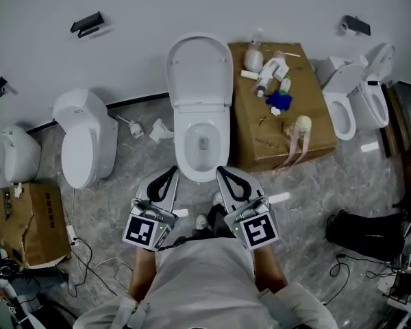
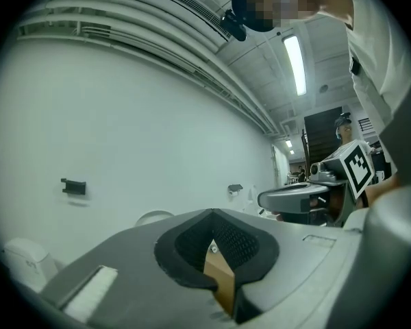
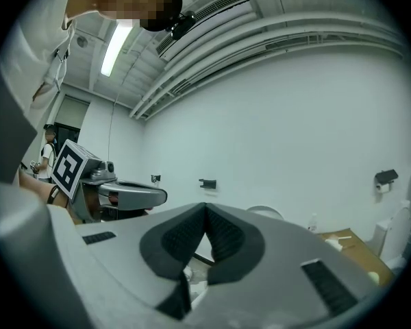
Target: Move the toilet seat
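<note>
A white toilet stands in the middle of the head view, its bowl [image 1: 202, 146] open. Its raised lid [image 1: 199, 70] leans back toward the wall. I cannot tell whether the seat ring is up with the lid. My left gripper [image 1: 168, 175] and right gripper [image 1: 225, 174] hover side by side just in front of the bowl's front rim, touching nothing. Both are shut and empty. In the left gripper view the shut left gripper [image 2: 212, 214] points up at the wall, with the lid's top [image 2: 154, 218] behind it. The right gripper [image 3: 205, 208] does likewise.
A cardboard box [image 1: 260, 139] with bottles and a blue rag stands right of the toilet. Other white toilets sit at the left [image 1: 88, 139], far left [image 1: 17, 155] and right [image 1: 348, 101]. A torn carton [image 1: 27, 218], floor cables and a black bag [image 1: 363, 233] lie nearby.
</note>
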Demonstrator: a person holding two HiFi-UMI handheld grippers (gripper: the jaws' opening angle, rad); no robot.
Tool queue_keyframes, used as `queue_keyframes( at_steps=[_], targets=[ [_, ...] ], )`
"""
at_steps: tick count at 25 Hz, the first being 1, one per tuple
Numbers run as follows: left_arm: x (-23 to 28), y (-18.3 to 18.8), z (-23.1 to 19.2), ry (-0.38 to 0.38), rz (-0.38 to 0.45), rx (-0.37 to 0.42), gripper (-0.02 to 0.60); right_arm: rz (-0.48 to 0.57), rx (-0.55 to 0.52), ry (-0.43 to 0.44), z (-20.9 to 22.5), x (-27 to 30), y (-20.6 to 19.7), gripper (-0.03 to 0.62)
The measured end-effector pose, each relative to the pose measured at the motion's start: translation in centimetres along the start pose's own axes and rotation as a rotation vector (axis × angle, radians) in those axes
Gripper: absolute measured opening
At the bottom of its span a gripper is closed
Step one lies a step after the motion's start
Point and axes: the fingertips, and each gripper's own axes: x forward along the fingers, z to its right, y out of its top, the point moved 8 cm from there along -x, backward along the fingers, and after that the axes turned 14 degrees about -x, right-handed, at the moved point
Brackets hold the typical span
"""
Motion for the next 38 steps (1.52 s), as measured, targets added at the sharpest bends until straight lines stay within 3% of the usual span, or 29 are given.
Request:
queue_keyframes(
  at_steps=[12, 21, 38],
  targets=[
    [8.0, -0.3, -1.8, 0.041, -0.034, 0.023, 0.002, 0.006, 0.008, 0.075, 7.3, 4.8, -2.6, 0.0],
    [9.7, -0.2, -3.5, 0.07, -0.04, 0.004, 0.002, -0.012, 0.016, 0.109, 8.3, 6.8, -3.5, 0.0],
    [12.9, -1.9, -12.8, -0.049, -0.085, -0.057, 0.002, -0.104, 0.073, 0.039, 7.6, 14.2, -6.0, 0.002]
  ],
)
